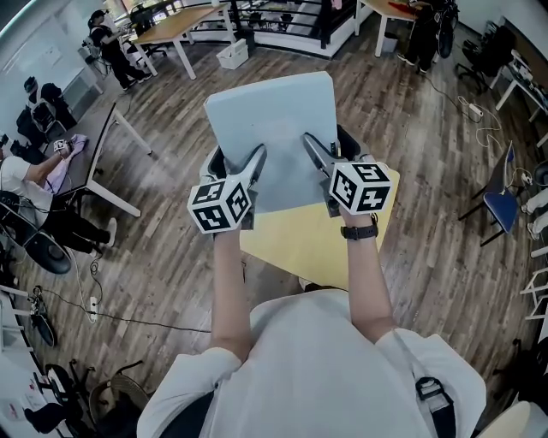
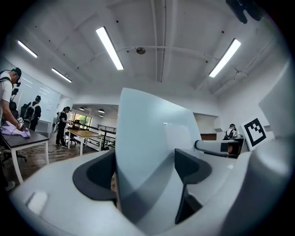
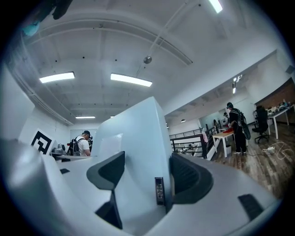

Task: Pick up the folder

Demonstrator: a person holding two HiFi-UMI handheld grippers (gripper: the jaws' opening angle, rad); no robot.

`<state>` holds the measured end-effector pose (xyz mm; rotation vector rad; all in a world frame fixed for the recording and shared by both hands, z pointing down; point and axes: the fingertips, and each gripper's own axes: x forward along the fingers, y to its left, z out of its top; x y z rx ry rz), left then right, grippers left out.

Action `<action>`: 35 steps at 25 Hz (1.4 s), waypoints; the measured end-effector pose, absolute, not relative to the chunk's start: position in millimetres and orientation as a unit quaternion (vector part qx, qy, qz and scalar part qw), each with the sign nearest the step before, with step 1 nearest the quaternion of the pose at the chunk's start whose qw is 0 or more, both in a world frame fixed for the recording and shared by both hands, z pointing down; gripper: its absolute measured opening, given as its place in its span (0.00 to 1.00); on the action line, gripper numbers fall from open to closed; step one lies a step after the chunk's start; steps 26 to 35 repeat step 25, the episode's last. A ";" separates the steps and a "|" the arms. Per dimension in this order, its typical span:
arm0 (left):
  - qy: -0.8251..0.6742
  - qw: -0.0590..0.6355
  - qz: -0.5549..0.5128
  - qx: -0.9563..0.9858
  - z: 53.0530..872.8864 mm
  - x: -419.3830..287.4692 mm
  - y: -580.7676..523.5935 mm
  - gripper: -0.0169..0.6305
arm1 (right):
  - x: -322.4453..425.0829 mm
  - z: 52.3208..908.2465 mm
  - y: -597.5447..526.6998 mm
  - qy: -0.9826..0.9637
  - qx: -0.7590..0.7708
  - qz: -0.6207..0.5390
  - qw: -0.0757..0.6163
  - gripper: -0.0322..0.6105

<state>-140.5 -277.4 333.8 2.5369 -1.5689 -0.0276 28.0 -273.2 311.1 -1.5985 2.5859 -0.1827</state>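
A pale blue-grey folder (image 1: pixel 270 128) is held up in the air in front of me, over a yellow table (image 1: pixel 300 244). My left gripper (image 1: pixel 255 158) is shut on the folder's near left edge, and my right gripper (image 1: pixel 312 144) is shut on its near right edge. In the left gripper view the folder (image 2: pixel 147 138) rises between the two dark pads (image 2: pixel 94 177) of the left gripper (image 2: pixel 145 173), tilted upward. The right gripper view shows the folder (image 3: pixel 133 138) clamped in the right gripper (image 3: pixel 143 175), with the other gripper's marker cube (image 3: pixel 41 143) at the left.
Wooden floor lies all around the yellow table. A white-legged desk (image 1: pixel 107 162) stands to the left with a seated person (image 1: pixel 26 184). A blue chair (image 1: pixel 501 201) stands at the right. More desks (image 1: pixel 184 26) and people are at the back, and cables (image 1: pixel 94 312) run across the floor.
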 end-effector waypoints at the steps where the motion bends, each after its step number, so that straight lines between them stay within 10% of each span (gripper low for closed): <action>1: -0.524 0.074 -0.011 0.848 330.8 -141.8 -276.3 0.66 | 26.5 308.1 -271.7 0.849 -0.524 -0.055 0.048 0.57; 35: -0.510 0.059 0.003 0.858 350.0 -156.4 -255.0 0.66 | 12.5 335.5 -244.8 0.843 -0.533 -0.055 0.040 0.55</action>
